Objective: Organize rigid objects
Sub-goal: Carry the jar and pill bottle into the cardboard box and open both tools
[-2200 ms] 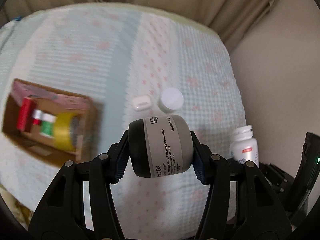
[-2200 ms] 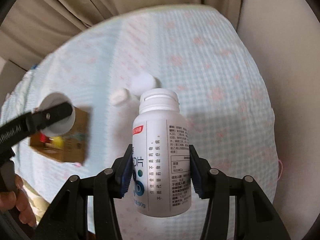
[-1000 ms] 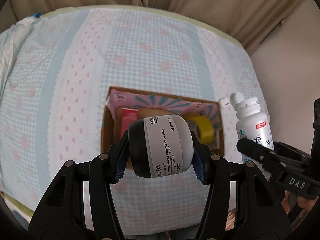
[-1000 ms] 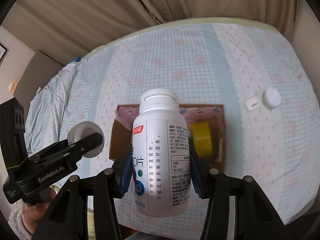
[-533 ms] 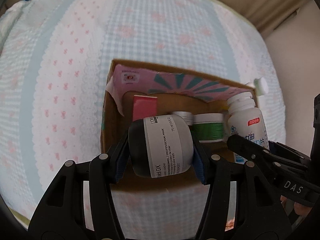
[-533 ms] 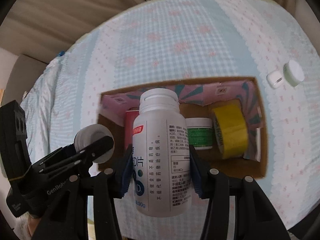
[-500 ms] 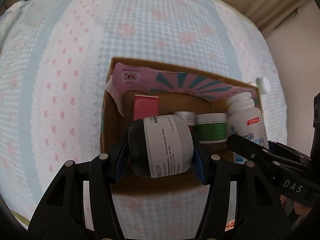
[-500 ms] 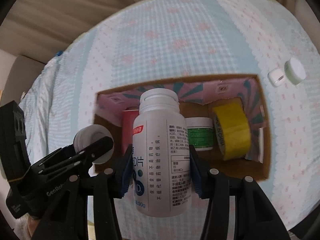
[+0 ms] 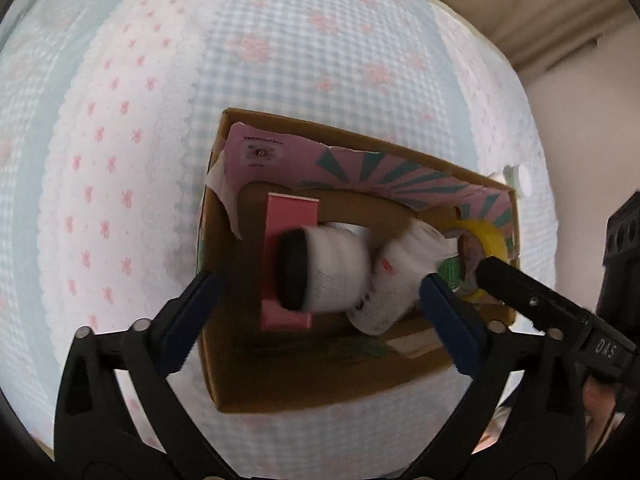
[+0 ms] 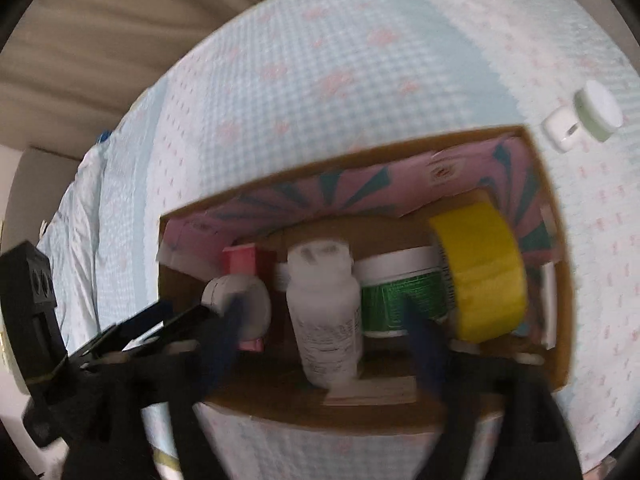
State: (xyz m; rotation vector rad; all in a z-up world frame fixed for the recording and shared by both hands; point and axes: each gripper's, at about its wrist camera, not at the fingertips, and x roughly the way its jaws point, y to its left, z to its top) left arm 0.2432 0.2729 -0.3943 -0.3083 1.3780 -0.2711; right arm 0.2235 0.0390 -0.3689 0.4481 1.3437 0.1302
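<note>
Left gripper (image 9: pixel 316 308) spread wide, released; right gripper (image 10: pixel 324 344) likewise released; grey jar (image 9: pixel 320 270) and white pill bottle (image 10: pixel 326 320) inside cardboard box (image 9: pixel 304 392), beside yellow tape roll (image 10: pixel 480 276)

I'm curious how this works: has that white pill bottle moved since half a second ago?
Yes. The white pill bottle has left the right hand-held gripper, now open, and dropped into the cardboard box, beside the green jar.
</note>
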